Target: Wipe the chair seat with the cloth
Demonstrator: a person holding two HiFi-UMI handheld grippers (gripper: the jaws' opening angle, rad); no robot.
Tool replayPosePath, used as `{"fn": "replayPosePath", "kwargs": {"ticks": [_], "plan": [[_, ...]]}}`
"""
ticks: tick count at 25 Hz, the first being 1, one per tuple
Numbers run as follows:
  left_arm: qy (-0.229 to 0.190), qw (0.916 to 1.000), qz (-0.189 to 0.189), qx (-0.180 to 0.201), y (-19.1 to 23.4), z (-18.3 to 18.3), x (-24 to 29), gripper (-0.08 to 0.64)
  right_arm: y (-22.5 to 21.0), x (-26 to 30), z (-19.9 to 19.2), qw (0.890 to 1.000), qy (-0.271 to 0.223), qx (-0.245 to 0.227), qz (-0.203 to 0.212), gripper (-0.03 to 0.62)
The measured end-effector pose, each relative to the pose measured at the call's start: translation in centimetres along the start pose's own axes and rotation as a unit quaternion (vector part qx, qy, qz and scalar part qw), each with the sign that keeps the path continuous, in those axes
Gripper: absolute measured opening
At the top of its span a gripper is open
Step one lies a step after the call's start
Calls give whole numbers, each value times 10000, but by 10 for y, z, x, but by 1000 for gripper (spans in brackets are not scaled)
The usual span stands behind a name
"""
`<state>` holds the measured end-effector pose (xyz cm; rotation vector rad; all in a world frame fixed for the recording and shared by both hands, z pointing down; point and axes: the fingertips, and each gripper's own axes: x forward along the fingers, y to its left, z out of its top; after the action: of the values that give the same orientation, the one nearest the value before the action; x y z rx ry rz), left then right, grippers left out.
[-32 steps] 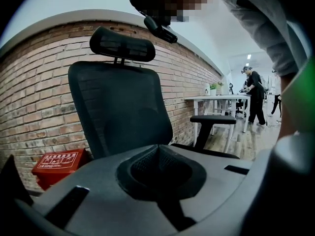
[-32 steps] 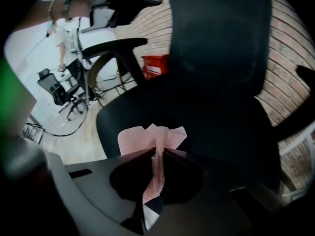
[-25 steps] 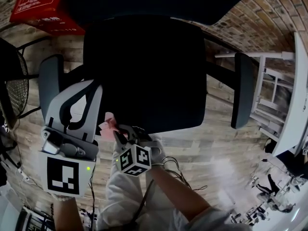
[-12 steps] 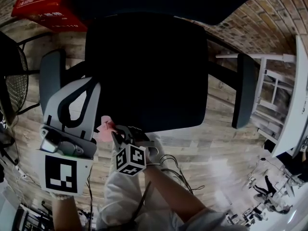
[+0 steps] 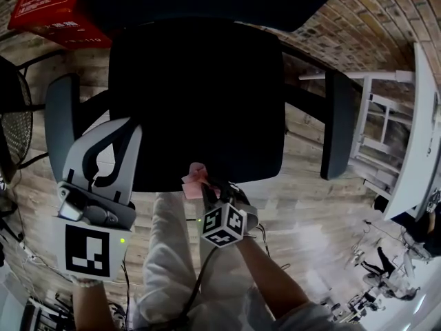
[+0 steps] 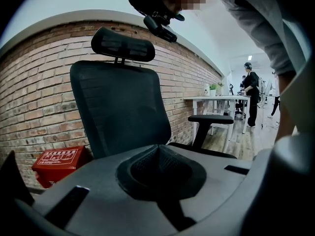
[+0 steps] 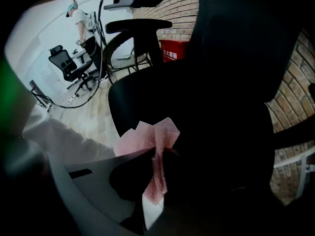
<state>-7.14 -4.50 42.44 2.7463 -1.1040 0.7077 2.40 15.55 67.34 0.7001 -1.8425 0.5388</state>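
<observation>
Cloth: pink, thin, dimpled weave; crumpled into a fan at near edge of chair seat; contact with it unclear.
Handling: judged very light, limp, not fragile; buckles if pushed, so drag it flat. Best hold is the bunched middle.
Right gripper: clamped on cloth's bunched middle; a tail hangs below jaws.
Left gripper: jaws pressed together, nothing between; over seat's near left corner.
Seat: black, broad, rounded corners, matte; likely drags on cloth.
Armrests: grey, smooth, left and right.
</observation>
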Motion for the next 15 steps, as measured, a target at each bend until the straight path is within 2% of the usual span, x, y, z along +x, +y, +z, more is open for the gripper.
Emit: {"fn": "replayPosePath", "kwargs": {"ticks": [7, 15], "plan": [[-51, 10000, -37, -33, -8, 6, 7, 18, -68, -33, -72, 9970, 447, 264, -578, 55], [-16, 9998, -108, 137, -17, 13, 12, 18, -138, -75, -135, 9857, 780, 779, -1277, 55]]}}
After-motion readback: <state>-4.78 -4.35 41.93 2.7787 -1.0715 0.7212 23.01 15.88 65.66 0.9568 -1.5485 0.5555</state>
